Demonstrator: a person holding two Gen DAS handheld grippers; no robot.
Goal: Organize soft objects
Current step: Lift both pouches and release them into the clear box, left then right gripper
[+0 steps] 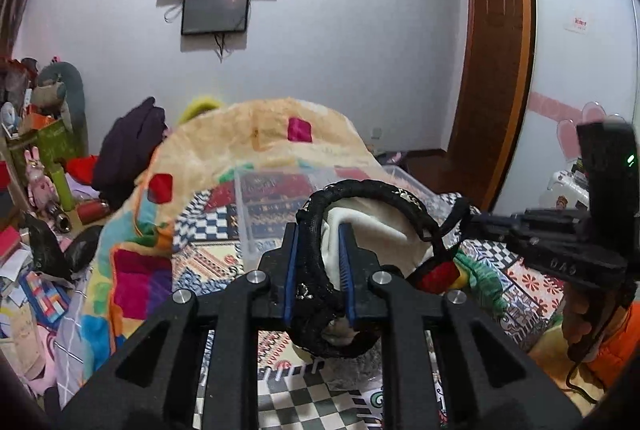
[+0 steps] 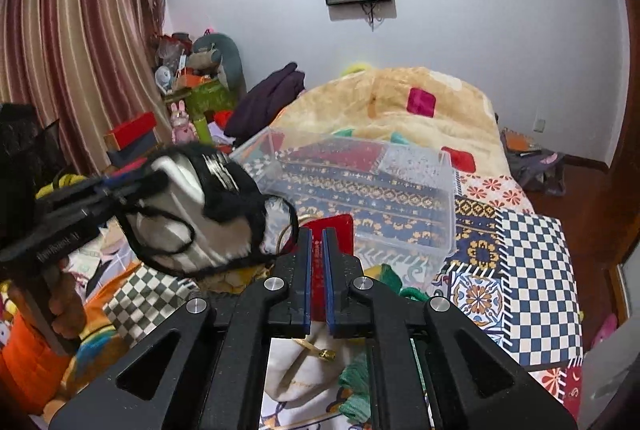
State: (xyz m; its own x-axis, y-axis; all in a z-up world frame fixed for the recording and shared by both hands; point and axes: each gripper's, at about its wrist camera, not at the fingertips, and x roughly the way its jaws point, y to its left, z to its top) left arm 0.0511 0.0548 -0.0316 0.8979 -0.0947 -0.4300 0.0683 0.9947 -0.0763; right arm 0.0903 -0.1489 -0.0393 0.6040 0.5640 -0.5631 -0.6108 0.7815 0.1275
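Observation:
My left gripper [image 1: 320,230] is shut on a soft white thing with black braided trim [image 1: 372,226], held up over the patterned bed. In the right wrist view the same black-and-white thing [image 2: 224,230] hangs at the left from the left gripper [image 2: 160,174]. A black cord runs from it to a flat red tag [image 1: 436,276]. My right gripper [image 2: 318,230] is shut, with the red tag [image 2: 338,230] showing between and beyond its blue pads. From the left wrist view, the right gripper [image 1: 468,220] reaches in from the right. A clear plastic box [image 2: 400,198] lies on the bed behind.
A colourful fleece blanket [image 1: 248,134] is heaped at the bed's far end, with a purple garment [image 1: 132,146] beside it. A cream drawstring pouch [image 2: 296,370] and a green knitted piece [image 2: 360,378] lie under my right gripper. Cluttered shelves [image 2: 188,90] stand at the left.

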